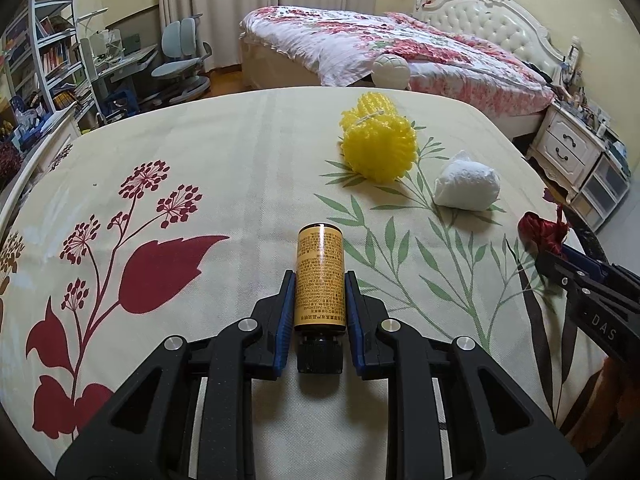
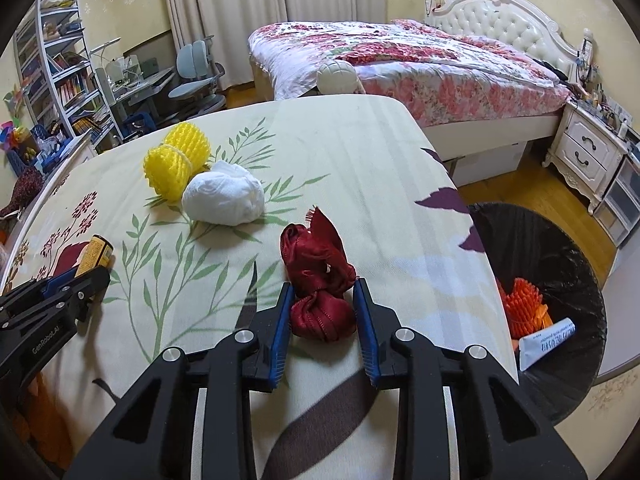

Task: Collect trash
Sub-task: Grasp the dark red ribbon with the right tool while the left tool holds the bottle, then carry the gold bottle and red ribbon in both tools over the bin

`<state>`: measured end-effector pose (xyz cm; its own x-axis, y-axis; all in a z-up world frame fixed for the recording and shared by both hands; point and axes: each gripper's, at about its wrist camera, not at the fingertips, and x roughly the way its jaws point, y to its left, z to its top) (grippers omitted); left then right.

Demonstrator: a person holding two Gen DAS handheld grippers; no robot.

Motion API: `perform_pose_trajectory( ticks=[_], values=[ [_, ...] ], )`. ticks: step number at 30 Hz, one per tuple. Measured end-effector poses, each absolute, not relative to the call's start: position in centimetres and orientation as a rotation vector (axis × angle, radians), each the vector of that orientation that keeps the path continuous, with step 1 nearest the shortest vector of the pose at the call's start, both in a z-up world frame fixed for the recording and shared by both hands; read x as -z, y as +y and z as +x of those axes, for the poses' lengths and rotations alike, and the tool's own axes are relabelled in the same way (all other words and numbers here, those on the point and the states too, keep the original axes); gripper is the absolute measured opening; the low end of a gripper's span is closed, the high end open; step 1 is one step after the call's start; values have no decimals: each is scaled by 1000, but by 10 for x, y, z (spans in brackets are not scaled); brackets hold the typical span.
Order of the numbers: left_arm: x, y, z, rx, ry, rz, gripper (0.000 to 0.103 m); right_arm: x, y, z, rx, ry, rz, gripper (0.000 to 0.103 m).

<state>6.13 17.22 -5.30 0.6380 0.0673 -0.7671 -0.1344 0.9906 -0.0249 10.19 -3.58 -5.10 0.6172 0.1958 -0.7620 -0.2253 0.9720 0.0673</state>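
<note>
My left gripper clamps its fingers on the amber bottle lying on the surface. My right gripper squeezes the red cloth bundle near the bin.

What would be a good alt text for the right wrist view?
The right gripper closes on a dark red knotted cloth on a floral tablecloth. A black-lined trash bin stands at the right.

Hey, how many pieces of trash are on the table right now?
4. Amber bottle in the left tongs; dark red ribbon bundle in the right tongs; yellow foam net and white paper wad further back. More lies in the bin.
</note>
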Motion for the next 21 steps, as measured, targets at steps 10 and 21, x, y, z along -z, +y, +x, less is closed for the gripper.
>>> perform_pose_trajectory(
  ticks=[10, 21],
  values=[
    [50, 144, 53, -65, 858, -63, 23, 43, -57, 82, -206, 854, -9, 31],
    [37, 97, 50, 27, 819, -17, 23, 33, -92, 69, -149, 818, 36, 31]
  ],
)
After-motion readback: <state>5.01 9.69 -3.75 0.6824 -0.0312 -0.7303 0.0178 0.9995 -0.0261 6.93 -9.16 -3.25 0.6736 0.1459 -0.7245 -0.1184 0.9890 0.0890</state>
